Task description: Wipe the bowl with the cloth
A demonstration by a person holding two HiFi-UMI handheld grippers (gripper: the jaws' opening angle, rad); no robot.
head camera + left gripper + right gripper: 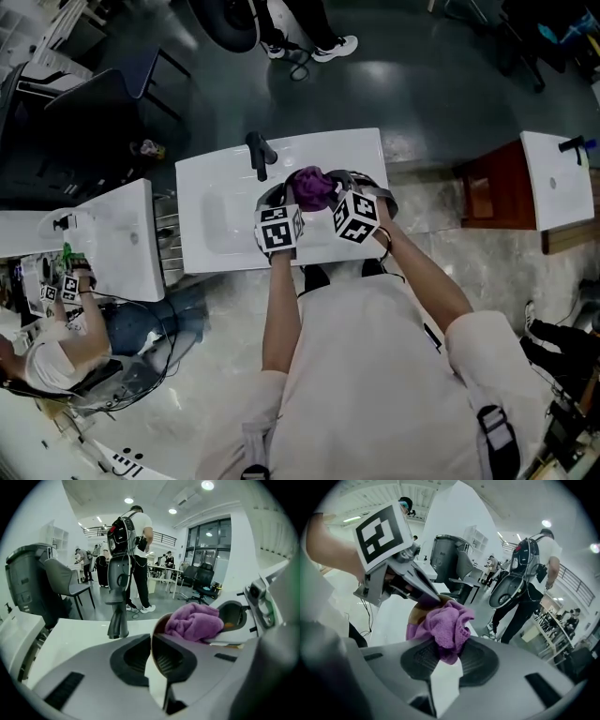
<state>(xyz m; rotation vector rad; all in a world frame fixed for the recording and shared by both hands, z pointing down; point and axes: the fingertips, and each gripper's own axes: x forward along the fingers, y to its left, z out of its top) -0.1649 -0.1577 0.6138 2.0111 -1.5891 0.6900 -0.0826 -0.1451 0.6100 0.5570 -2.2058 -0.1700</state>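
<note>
Head view, one bowl (367, 178), one cloth (312, 187), left gripper (279, 204), right gripper (336, 199)

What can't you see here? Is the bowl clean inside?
- Inside of the bowl: in the right gripper view the purple cloth covers nearly all of it, so I cannot tell if it is clean or dirty.
- Bowl in the head view: hidden under the cloth and the marker cubes.
- Bowl's shape: the left gripper view shows only its rim, edge-on, clamped by the left gripper.
</note>
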